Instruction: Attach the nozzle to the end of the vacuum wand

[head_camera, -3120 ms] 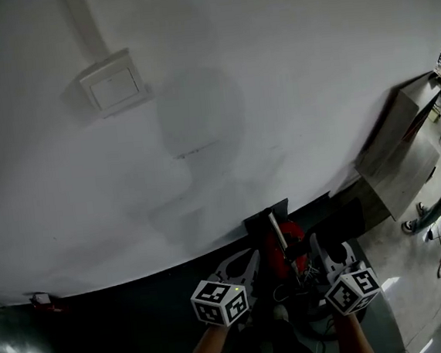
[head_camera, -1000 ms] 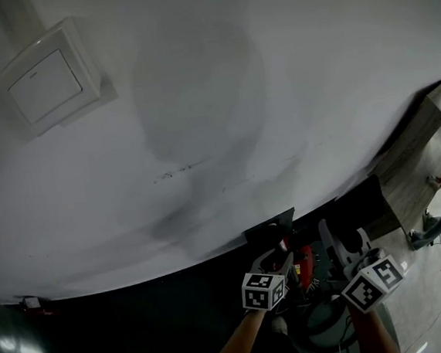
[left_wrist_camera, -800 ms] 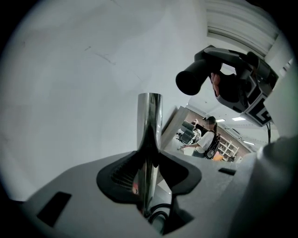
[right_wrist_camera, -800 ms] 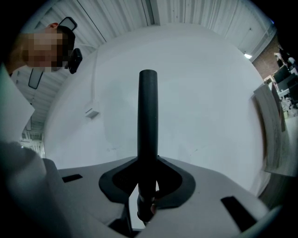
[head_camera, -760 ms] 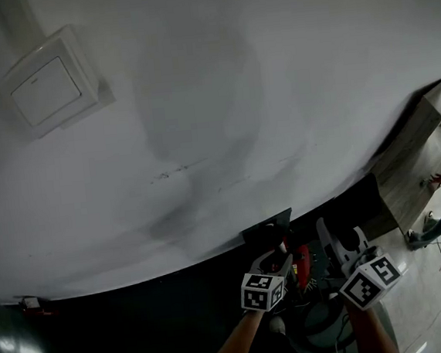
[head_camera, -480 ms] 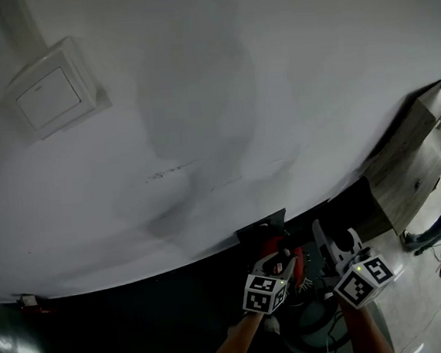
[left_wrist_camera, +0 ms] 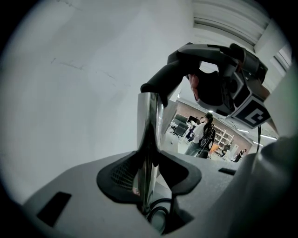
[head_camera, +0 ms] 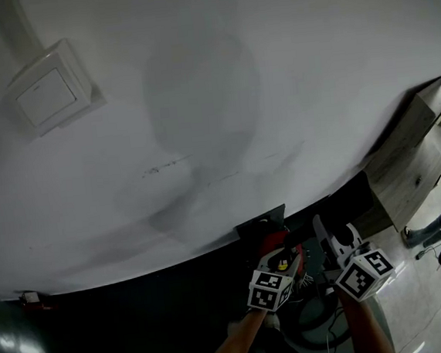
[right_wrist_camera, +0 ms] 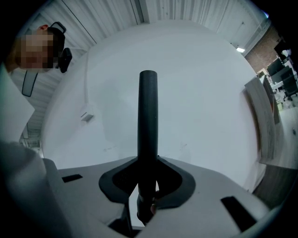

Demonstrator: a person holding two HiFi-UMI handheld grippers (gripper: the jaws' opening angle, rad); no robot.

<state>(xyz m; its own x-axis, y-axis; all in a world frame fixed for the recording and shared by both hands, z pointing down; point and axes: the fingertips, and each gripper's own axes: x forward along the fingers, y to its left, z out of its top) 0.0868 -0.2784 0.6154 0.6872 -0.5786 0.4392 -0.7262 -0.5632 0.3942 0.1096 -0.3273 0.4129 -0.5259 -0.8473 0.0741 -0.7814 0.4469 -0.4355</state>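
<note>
Left claw [left_wrist_camera: 150, 162] sits nearer the right claw [right_wrist_camera: 148, 183] than three seconds back; the gap between them in the head view is narrower. Left claw is clamped on the wand [left_wrist_camera: 150, 125], a smooth, mirror-bright metal tube rising to 12 o'clock from its textured black pads. Right claw is clamped on the nozzle [right_wrist_camera: 148, 116], a matte black round tube, likewise at 12 o'clock, with the plain white wall [head_camera: 197, 96] behind.

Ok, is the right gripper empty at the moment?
No, the right gripper is closed on a black nozzle, which stands upright between its jaws.
</note>
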